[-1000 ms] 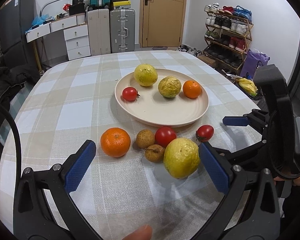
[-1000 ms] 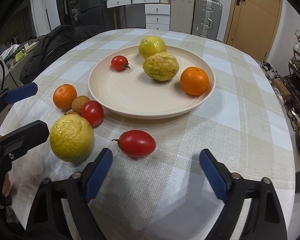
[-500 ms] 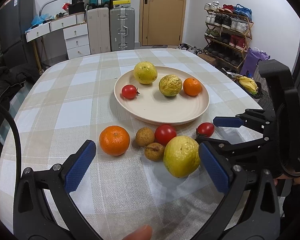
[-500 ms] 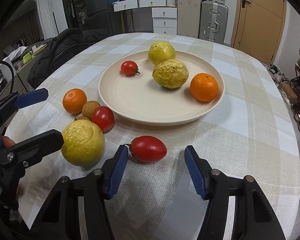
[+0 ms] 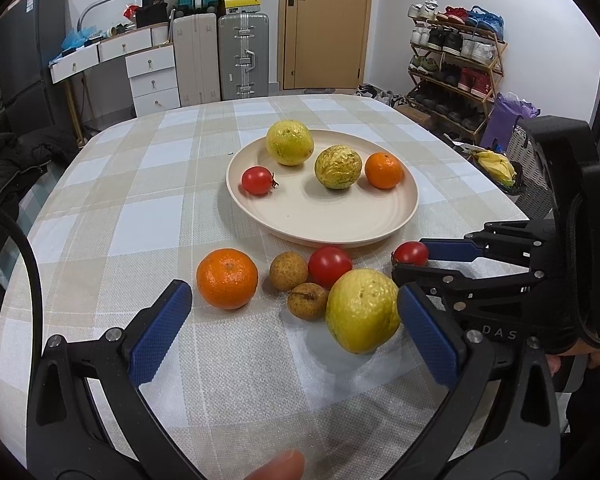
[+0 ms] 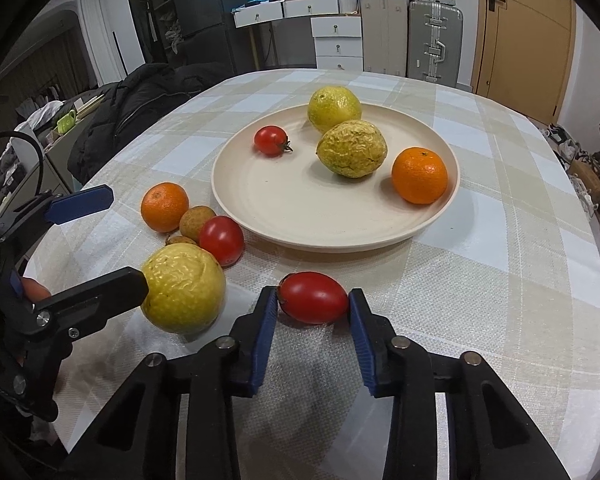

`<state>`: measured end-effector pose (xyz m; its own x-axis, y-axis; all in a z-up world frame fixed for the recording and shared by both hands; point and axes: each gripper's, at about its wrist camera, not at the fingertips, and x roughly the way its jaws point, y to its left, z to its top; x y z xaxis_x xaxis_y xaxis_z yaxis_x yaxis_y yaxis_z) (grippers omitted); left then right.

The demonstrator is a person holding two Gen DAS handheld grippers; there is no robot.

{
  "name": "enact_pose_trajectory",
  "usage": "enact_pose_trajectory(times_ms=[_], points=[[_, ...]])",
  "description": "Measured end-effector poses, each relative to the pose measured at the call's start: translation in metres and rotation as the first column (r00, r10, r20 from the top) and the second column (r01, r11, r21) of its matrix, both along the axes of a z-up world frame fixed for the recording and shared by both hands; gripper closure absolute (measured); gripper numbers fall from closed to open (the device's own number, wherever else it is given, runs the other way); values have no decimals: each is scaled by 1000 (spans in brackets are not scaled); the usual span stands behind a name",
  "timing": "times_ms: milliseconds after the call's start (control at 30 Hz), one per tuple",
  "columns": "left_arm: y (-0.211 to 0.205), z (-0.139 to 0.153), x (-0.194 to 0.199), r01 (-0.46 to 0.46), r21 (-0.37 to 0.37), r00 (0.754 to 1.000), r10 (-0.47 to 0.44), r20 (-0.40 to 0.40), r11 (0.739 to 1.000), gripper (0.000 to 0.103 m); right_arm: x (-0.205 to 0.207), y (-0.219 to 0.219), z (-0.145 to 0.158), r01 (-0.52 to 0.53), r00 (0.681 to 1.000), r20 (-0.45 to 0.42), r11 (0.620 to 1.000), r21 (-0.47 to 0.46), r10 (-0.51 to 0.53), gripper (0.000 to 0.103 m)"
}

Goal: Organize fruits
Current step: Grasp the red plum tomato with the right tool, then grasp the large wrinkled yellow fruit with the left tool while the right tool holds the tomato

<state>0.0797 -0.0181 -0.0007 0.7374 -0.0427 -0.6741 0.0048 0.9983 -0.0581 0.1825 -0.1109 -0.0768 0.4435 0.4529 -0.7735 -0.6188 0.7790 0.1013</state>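
A cream plate (image 6: 260,196) (image 5: 340,224) holds a small tomato (image 6: 271,141), a yellow citrus (image 6: 334,109), a wrinkled yellow fruit (image 6: 352,154) and an orange (image 6: 419,175). On the cloth in front lie an orange (image 5: 227,278), two brown longans (image 5: 288,271), a red tomato (image 5: 329,266) and a big yellow fruit (image 5: 362,310). My right gripper (image 6: 313,316) is shut on an oval red tomato (image 6: 313,298) on the cloth; it also shows in the left wrist view (image 5: 410,253). My left gripper (image 5: 288,332) is open, its right pad beside the big yellow fruit.
The round table has a checked cloth (image 5: 140,216). A dark jacket (image 6: 140,112) lies on a chair at the table's left side. Suitcases (image 5: 242,56), white drawers and a shoe rack (image 5: 452,64) stand beyond the table.
My right gripper moved forward around the oval tomato and closed its pads onto it. The left gripper stayed open in place.
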Motion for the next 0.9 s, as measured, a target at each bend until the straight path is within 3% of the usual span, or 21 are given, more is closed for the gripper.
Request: enact_pose_trajectory(times_ms=[433, 733, 800, 900], points=[[-5, -8, -3, 16, -3, 1000, -16, -17, 1000, 0, 3, -15, 11, 33, 999, 12, 998, 55, -34, 66], [-23, -12, -7, 77, 57, 996, -74, -42, 995, 1, 6, -22, 16, 45, 999, 12, 996, 80, -46, 66], [-27, -13, -6, 92, 72, 995, -89, -47, 993, 3, 5, -22, 16, 44, 999, 12, 996, 79, -45, 66], [-32, -15, -8, 125, 73, 991, -121, -57, 990, 15, 6, -22, 15, 44, 999, 11, 996, 78, -45, 66]])
